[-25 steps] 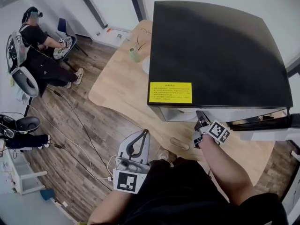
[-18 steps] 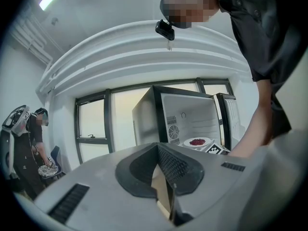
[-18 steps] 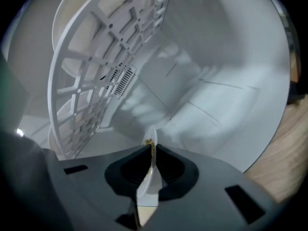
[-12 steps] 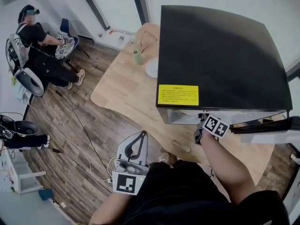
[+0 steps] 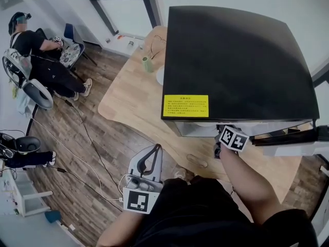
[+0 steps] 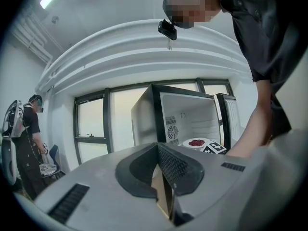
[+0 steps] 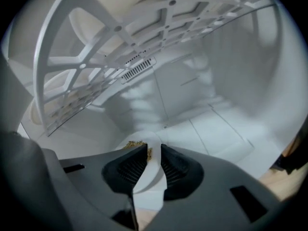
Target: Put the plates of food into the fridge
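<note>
The black-topped fridge [image 5: 236, 60] stands open on the wooden table [image 5: 128, 107]. My right gripper [image 5: 226, 138] reaches into its lower compartment. In the right gripper view its jaws [image 7: 154, 149] have just been opening. The rim of a white plate with brownish food [image 7: 139, 150] lies loosely between them, resting on the fridge floor. Another plate with red food [image 6: 195, 142] sits on the shelf, seen in the left gripper view. My left gripper [image 5: 157, 147] hangs near my body, away from the fridge, shut and holding nothing.
A white grid shelf [image 7: 120, 57] spans the compartment above the plate. The fridge door [image 5: 293, 137] stands open at right. A green cup [image 5: 147, 62] and a white dish [image 5: 160, 75] sit on the table's far side. A seated person [image 5: 41, 50] and floor cables are at left.
The right gripper's marker cube has rolled at the fridge mouth while the hand stayed in place. The left gripper has not moved.
</note>
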Demonstrator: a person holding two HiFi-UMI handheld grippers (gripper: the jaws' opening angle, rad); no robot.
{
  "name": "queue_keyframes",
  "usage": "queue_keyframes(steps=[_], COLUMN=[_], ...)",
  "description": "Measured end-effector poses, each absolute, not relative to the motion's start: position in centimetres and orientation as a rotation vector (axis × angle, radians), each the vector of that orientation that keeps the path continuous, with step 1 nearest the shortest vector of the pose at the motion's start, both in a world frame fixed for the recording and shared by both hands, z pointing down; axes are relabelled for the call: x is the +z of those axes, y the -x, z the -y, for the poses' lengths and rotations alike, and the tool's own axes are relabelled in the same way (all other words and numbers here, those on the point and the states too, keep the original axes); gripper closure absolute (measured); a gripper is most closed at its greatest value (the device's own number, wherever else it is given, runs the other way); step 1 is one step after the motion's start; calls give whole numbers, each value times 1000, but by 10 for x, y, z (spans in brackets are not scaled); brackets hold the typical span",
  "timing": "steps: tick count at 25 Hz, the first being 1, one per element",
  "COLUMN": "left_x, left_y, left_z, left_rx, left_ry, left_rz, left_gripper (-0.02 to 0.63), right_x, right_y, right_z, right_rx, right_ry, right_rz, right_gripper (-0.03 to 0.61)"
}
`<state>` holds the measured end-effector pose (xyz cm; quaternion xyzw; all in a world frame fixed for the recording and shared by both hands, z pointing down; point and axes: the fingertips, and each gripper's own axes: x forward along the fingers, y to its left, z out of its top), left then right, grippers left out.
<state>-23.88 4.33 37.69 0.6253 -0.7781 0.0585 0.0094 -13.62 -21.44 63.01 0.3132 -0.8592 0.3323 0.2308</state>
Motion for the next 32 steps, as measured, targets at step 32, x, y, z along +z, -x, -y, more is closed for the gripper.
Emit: queue_keyframes(steps=[32], left_x=[362], left_y=[197], left_z=[45], left_rx=[71], left_ry=[-2176], left_rz=[2290], left_gripper=[609], right_x=[449], right_y=[35], right_z=[186], right_rx=[318], right_ry=[-810], right_rz=[2833], right_gripper=[532])
